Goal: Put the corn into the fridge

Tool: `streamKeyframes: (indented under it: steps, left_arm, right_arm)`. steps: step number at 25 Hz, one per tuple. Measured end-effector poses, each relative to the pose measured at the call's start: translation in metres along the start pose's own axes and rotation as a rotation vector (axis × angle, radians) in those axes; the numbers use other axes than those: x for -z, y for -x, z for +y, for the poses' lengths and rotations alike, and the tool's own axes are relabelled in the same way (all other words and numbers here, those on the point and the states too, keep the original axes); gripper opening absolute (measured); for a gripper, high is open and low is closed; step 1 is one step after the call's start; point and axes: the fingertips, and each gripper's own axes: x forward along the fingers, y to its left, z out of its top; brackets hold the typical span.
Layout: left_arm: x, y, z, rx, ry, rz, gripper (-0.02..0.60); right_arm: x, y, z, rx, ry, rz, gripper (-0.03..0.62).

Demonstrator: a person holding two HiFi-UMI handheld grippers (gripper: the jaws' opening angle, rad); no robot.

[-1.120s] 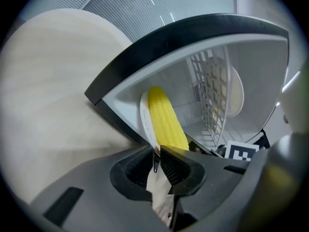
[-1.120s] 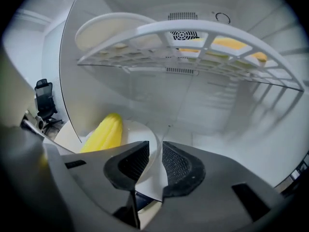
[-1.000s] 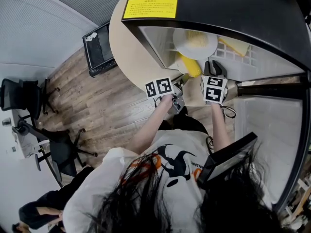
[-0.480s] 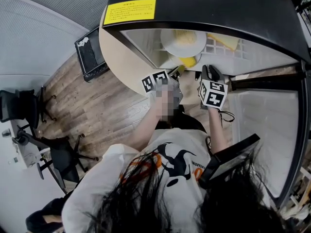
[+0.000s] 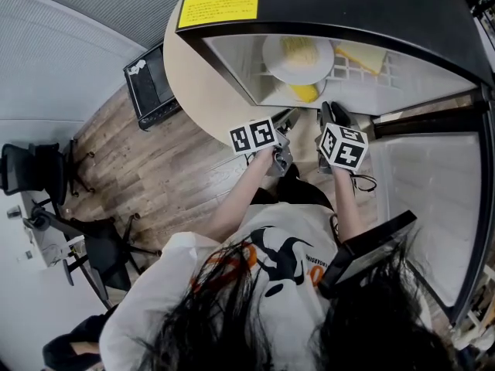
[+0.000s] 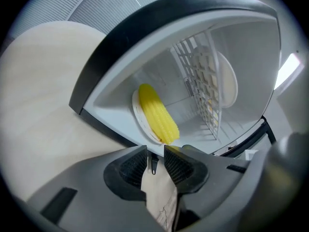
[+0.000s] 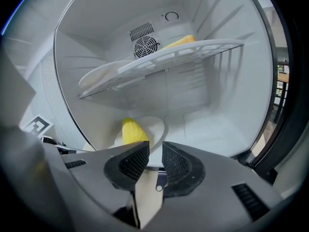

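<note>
Corn (image 6: 158,114): lying on a white plate (image 6: 136,111) on the fridge (image 5: 348,6) floor, under the wire shelf (image 7: 193,50).

Change over the last second: in the head view both grippers have drawn back from the opening, and the corn now sits deeper inside, well apart from them.
- Left gripper (image 6: 155,153): jaws a narrow gap apart, nothing between.
- Right gripper (image 7: 155,151): the same, and empty.

Judgement: placement looks done, release complete. What is left is probably shutting the door.

Materials:
- Corn: bright yellow, tapered, with a knobbly kernel surface.
- Plate: smooth, round and shallow.
- Shelf: white grid carrying a second plate (image 5: 298,59) of something yellow.
- Fridge liner: glossy white plastic, with a black outer shell.
- Jaw pads: dark and cross-hatched.
- Round table (image 5: 201,76) beside the fridge: pale and matte.
</note>
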Motion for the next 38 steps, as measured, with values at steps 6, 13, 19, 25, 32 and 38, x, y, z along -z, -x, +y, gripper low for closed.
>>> streamKeyframes:
  steps: [6,13,19,25,32,38]
  left_arm:
    - [0.005,0.044,-0.011,0.014,-0.154,0.019,0.100]
    - [0.000,0.098,-0.021,0.018,-0.338,-0.029,0.048]
    - [0.011,0.151,-0.022,0.027,-0.467,-0.051,0.031]
    - [0.032,0.202,-0.034,0.060,-0.681,-0.039,0.031]
    - [0.067,0.238,-0.040,0.160,-0.714,-0.002,0.031]
    - [0.097,0.250,-0.038,0.204,-0.681,0.028,0.031]
  right_arm:
    - [-0.002,0.016,0.038,-0.097,0.011,-0.024,0.085]
    - [0.002,0.042,0.080,-0.164,-0.054,-0.076,0.064]
    - [0.023,0.067,0.126,-0.222,-0.091,-0.097,0.056]
    - [0.057,0.102,0.177,-0.273,-0.131,-0.097,0.046]
    - [0.102,0.143,0.202,-0.253,-0.150,-0.073,0.041]
    - [0.129,0.167,0.202,-0.219,-0.161,-0.041,0.040]
